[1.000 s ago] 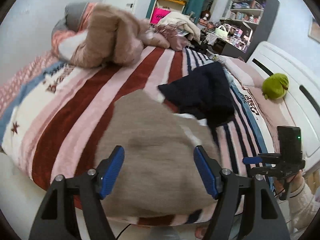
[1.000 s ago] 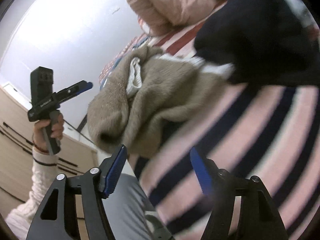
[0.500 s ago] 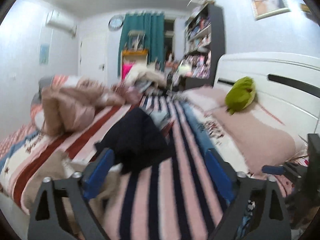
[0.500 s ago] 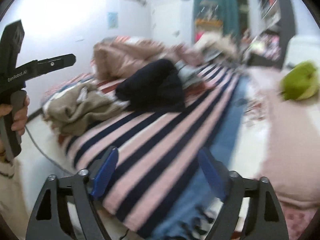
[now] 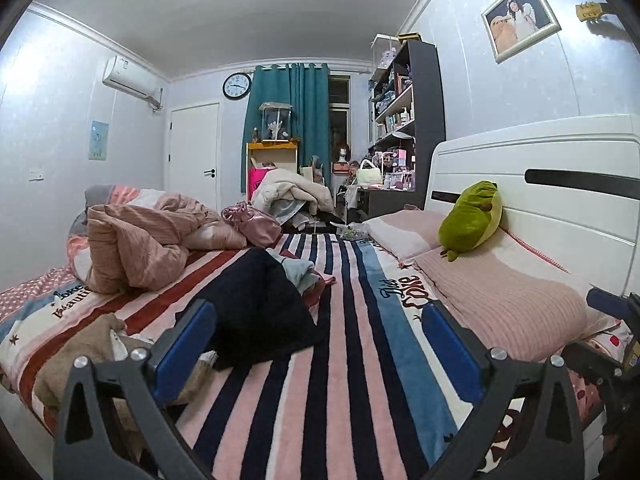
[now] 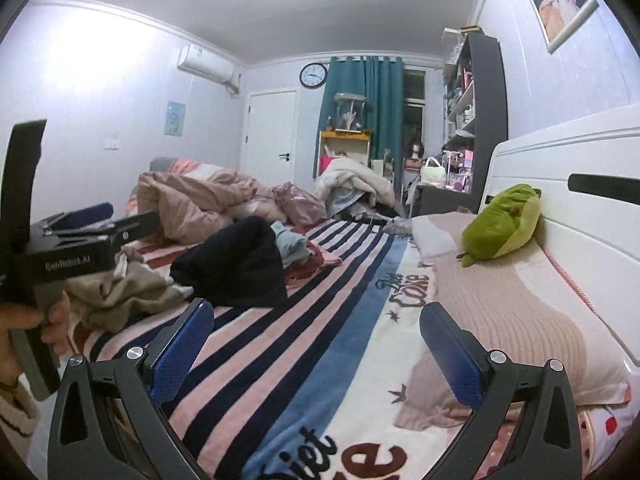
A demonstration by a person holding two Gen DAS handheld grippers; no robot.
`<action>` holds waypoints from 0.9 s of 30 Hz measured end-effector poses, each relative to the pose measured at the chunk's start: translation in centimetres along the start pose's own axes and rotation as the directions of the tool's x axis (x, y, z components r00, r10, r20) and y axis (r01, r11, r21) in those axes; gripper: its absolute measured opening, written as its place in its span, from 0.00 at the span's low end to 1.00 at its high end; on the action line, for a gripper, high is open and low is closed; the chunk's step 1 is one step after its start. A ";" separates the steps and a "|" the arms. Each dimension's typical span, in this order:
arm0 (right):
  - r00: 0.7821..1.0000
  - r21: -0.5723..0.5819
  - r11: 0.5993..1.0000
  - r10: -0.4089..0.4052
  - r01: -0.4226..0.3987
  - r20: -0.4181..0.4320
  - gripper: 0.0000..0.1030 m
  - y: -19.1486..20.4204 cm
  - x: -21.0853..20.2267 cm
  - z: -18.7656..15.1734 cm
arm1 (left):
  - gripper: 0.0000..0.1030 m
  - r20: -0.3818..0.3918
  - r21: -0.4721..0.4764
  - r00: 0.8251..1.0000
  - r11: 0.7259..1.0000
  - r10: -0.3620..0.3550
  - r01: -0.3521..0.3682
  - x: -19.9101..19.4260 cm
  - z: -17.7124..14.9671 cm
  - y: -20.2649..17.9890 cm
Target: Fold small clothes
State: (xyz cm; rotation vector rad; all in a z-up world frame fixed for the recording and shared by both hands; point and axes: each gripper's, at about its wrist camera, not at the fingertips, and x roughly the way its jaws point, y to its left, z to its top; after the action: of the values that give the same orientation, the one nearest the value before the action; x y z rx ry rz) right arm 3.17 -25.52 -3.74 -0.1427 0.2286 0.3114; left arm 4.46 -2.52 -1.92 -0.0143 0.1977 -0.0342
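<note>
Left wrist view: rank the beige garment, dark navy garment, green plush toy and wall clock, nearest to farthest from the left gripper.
1. Beige garment, at the gripper's left finger.
2. Dark navy garment, ahead, mid-bed.
3. Green plush toy, right, against the headboard.
4. Wall clock, far wall.

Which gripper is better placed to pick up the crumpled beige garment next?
Left, probably. The crumpled beige garment lies just beside the open left gripper, while the open right gripper points at bare striped blanket.

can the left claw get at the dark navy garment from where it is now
Probably yes. The left claw is open and empty, and the dark navy garment lies on top of the striped bedspread just ahead and slightly left, with nothing lying over it.
</note>
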 end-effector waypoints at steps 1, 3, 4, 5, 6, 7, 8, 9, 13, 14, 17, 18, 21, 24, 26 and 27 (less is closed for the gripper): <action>1.000 0.002 1.000 0.002 -0.002 0.000 1.00 0.0 0.0 0.0 | 0.99 0.001 0.002 1.000 1.000 0.002 -0.002 -0.2 -0.1 -0.1; 1.000 0.004 1.000 0.008 -0.008 0.002 1.00 0.1 -0.1 0.1 | 0.99 0.003 0.002 1.000 1.000 0.008 -0.008 -0.4 -0.1 -0.1; 1.000 0.005 1.000 0.008 -0.008 0.003 1.00 0.0 -0.3 0.1 | 0.99 0.005 0.001 1.000 1.000 0.009 -0.009 -0.5 -0.1 0.0; 1.000 0.006 1.000 0.009 -0.009 0.002 1.00 0.1 -0.3 0.1 | 0.99 0.005 0.001 1.000 1.000 0.009 -0.009 -0.6 -0.1 0.1; 1.000 0.008 1.000 0.011 -0.011 0.003 1.00 0.2 -0.3 0.2 | 0.99 0.005 0.001 1.000 1.000 0.010 -0.010 -0.6 -0.2 0.1; 1.000 0.008 1.000 0.014 -0.014 0.004 1.00 0.3 -0.2 0.1 | 0.99 0.005 0.001 1.000 1.000 0.015 -0.015 -0.7 -0.1 0.2; 1.000 0.009 1.000 0.017 -0.017 0.005 1.00 0.4 -0.2 0.2 | 0.99 0.006 0.000 1.000 1.000 0.017 -0.017 -0.8 -0.2 0.2; 1.000 0.010 1.000 0.020 -0.020 0.005 1.00 0.5 -0.3 0.2 | 0.99 0.007 0.000 1.000 1.000 0.017 -0.017 -0.9 -0.3 0.3; 1.000 0.006 1.000 0.025 -0.025 0.006 1.00 1.1 -0.5 0.3 | 0.99 0.013 -0.002 1.000 1.000 0.022 -0.022 -1.4 -0.4 0.4; 1.000 0.006 1.000 0.028 -0.028 0.007 1.00 1.3 -0.6 0.4 | 0.99 0.015 -0.001 1.000 1.000 0.023 -0.023 -1.5 -0.4 0.4; 0.999 0.010 0.999 0.034 -0.034 0.008 1.00 1.8 -0.9 0.6 | 0.99 0.017 0.001 1.000 1.000 0.024 -0.024 -2.0 -0.5 0.4; 0.999 0.010 0.999 0.036 -0.036 0.010 1.00 1.8 -1.0 0.7 | 0.99 0.021 -0.001 1.000 1.000 0.021 -0.021 -2.0 -0.5 0.4; 0.999 0.005 1.000 0.029 -0.029 0.020 1.00 2.5 -1.8 0.9 | 0.99 0.030 -0.005 1.000 1.000 0.003 -0.003 -2.5 -0.6 0.5; 1.000 0.004 1.000 0.018 -0.018 0.018 1.00 3.0 -2.3 1.0 | 0.99 0.037 -0.007 0.999 1.000 -0.010 0.011 -2.8 -0.7 0.5; 1.000 0.000 1.000 0.006 -0.006 0.017 1.00 3.2 -2.7 1.1 | 0.99 0.042 -0.010 0.999 1.000 -0.025 0.026 -3.1 -0.7 0.5; 1.000 -0.005 1.000 -0.004 0.005 0.019 1.00 3.4 -3.0 1.1 | 0.99 0.044 -0.011 0.998 0.999 -0.032 0.033 -3.2 -0.7 0.5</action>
State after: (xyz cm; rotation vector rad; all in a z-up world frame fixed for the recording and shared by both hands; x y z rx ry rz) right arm -0.52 -22.95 -2.28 -0.1448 0.2090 0.3087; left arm 1.24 -1.89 -2.02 -0.0301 0.1534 -0.0650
